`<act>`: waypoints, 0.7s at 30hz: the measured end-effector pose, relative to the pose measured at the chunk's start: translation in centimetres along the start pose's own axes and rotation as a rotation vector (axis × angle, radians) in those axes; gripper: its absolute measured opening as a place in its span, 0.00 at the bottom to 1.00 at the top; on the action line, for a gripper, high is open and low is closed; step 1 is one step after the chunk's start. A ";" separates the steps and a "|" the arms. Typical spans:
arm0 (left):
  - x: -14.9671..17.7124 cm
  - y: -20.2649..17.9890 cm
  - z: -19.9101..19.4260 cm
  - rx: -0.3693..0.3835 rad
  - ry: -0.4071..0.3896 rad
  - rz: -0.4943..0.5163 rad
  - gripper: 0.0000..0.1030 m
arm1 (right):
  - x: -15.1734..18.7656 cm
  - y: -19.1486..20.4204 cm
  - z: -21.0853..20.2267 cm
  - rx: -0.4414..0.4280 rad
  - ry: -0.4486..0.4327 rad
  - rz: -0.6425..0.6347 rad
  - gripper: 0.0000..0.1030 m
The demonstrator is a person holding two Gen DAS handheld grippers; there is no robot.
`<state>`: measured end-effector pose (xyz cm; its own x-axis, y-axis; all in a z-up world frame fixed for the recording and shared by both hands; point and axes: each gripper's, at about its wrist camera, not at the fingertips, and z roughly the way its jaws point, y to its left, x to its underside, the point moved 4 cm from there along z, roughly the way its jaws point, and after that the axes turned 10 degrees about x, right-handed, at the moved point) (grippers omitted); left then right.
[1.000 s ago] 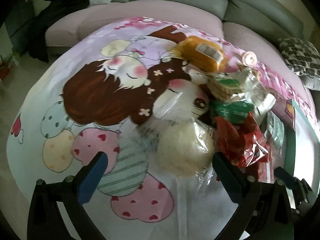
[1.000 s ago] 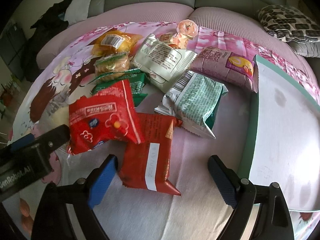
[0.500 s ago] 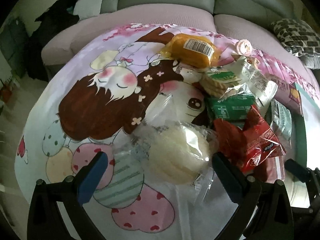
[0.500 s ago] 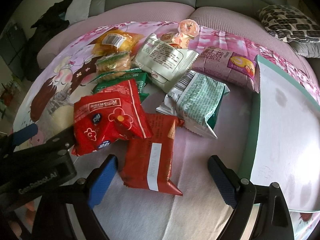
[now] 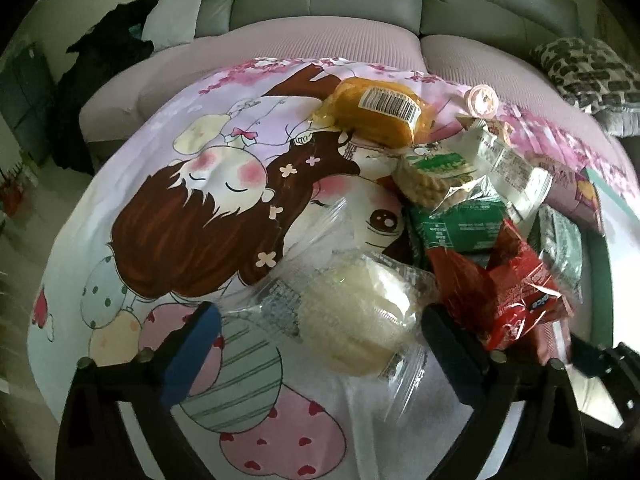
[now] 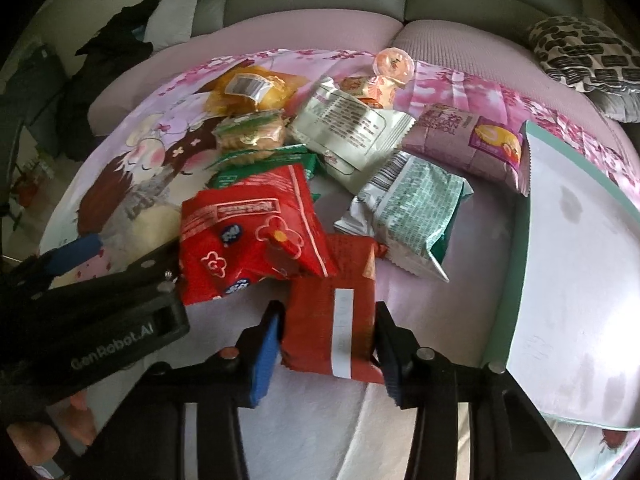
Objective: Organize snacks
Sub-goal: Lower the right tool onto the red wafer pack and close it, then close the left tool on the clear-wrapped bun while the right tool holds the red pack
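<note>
A dark red snack packet (image 6: pixel 332 320) with a white strip lies on the cartoon-printed cloth (image 5: pixel 168 240). My right gripper (image 6: pixel 326 340) is closing and its blue pads press on the packet's two sides. A bright red packet (image 6: pixel 248 236) rests just behind it. In the left wrist view a pale bun in clear wrap (image 5: pixel 356 320) lies between the wide jaws of my left gripper (image 5: pixel 320 344). Those jaws are closing slightly, and the left pad stands clear of the bun. The left gripper's black body (image 6: pixel 92 308) shows at the left of the right wrist view.
More snacks are heaped behind: an orange cake pack (image 6: pixel 248 88), wrapped biscuits (image 6: pixel 252 136), a green packet (image 5: pixel 460 224), pale green bags (image 6: pixel 404 208), a purple roll pack (image 6: pixel 468 144) and a jelly cup (image 6: pixel 394 64). A white tray with a green rim (image 6: pixel 516 280) lies right. A sofa stands behind.
My right gripper's jaws have come in from wide apart onto the dark red packet. In the left wrist view the bun has shifted a little further in between the left gripper's fingers.
</note>
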<state>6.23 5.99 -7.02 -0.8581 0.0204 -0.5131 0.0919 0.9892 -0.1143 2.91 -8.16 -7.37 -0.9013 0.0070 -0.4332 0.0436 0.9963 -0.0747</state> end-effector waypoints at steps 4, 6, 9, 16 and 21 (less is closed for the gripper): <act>0.1 0.0 -0.3 0.031 -0.003 -0.020 0.91 | 0.0 -0.2 -0.1 -0.011 0.003 0.016 0.43; 0.0 0.0 -0.6 0.042 -0.008 -0.020 0.88 | 0.1 -0.4 -0.3 -0.017 0.003 0.022 0.43; 0.0 0.0 -1.0 0.066 -0.016 -0.029 0.72 | 0.0 -0.4 -0.8 -0.025 -0.007 0.024 0.43; 0.1 0.6 -1.3 0.108 -0.016 -0.078 0.63 | 0.2 -0.4 -1.3 -0.045 -0.012 0.022 0.43; 0.2 0.8 -1.8 0.130 -0.022 -0.095 0.37 | 0.3 -1.1 -1.4 -0.043 -0.008 0.043 0.42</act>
<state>5.18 7.05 -5.68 -0.8546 -0.0767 -0.5135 0.0772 0.9592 -0.2718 1.99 -9.13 -6.22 -0.8956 0.0495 -0.4421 0.0635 0.9978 -0.0168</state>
